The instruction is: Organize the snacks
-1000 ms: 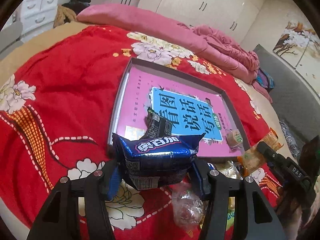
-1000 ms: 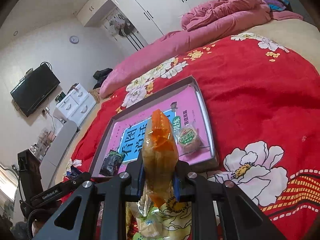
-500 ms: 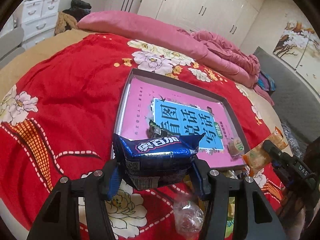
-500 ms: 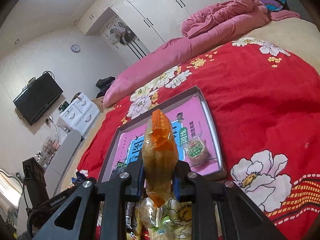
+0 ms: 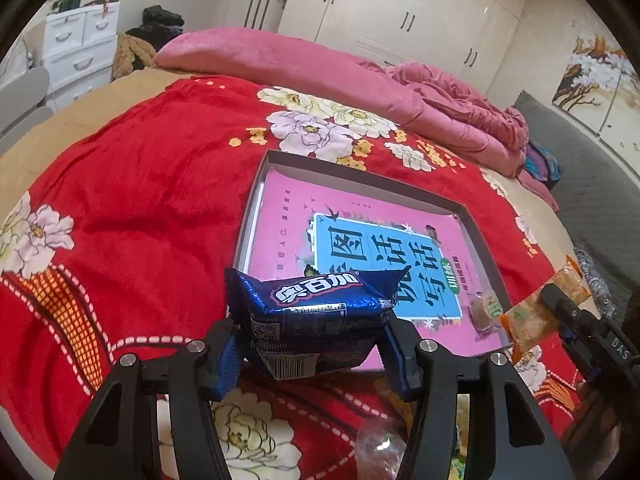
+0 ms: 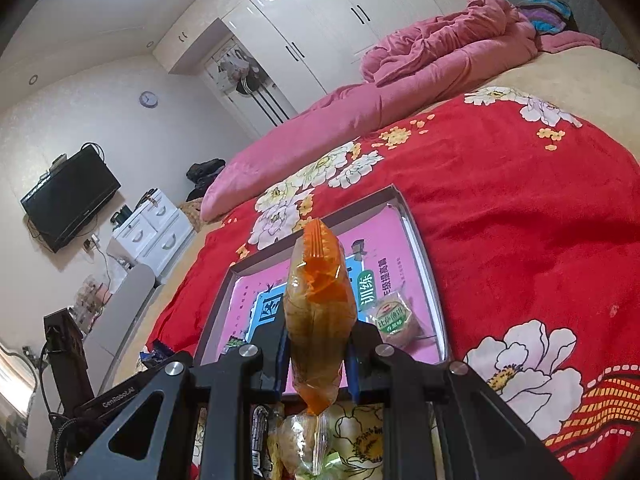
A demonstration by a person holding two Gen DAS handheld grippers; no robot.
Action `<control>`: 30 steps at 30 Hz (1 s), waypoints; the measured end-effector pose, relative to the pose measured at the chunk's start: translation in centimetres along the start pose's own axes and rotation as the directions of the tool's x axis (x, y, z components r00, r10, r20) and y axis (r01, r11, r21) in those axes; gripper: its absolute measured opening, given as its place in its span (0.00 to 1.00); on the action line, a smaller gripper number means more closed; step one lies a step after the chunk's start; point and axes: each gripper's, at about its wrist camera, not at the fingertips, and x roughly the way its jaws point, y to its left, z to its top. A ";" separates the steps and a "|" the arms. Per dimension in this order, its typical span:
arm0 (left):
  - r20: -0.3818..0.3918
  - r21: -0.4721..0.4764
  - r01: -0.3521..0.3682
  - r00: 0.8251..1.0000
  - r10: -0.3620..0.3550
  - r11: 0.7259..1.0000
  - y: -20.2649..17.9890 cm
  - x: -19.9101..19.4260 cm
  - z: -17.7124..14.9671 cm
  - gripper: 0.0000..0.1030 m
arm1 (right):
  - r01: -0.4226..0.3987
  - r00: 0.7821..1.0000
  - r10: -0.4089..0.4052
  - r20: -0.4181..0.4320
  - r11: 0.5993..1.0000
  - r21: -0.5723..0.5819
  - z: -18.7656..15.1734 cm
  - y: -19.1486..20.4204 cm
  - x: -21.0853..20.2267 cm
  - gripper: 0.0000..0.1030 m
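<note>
My left gripper (image 5: pixel 312 350) is shut on a blue snack packet (image 5: pixel 316 312), held across its width just above the near rim of a shallow grey tray (image 5: pixel 360 178). The tray lies on the red flowered blanket and has a pink and blue book as its floor. My right gripper (image 6: pixel 317 360) is shut on a clear and orange snack bag (image 6: pixel 318 304), held upright in front of the same tray (image 6: pixel 424 248). A round wrapped cake (image 6: pixel 394 318) lies in the tray's near right corner. In the left wrist view, the right gripper (image 5: pixel 576 320) and its bag (image 5: pixel 536 316) show at the right.
Loose wrapped snacks (image 6: pixel 304 440) lie on the blanket below my right gripper. A small dark packet (image 6: pixel 234 344) sits at the tray's near left. A rolled pink duvet (image 5: pixel 320 68) runs along the far side of the bed. The left gripper's body (image 6: pixel 116 396) is at lower left.
Both grips are unchanged. The views have drifted slightly, and the small dark packet in the tray is now hidden behind the blue packet in the left wrist view.
</note>
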 end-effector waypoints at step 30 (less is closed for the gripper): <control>-0.065 0.047 -0.028 0.997 0.031 0.998 -1.0 3.4 0.2 0.58 | 0.021 0.999 -0.019 -0.046 0.998 0.055 -0.1 -0.8 2.9 0.22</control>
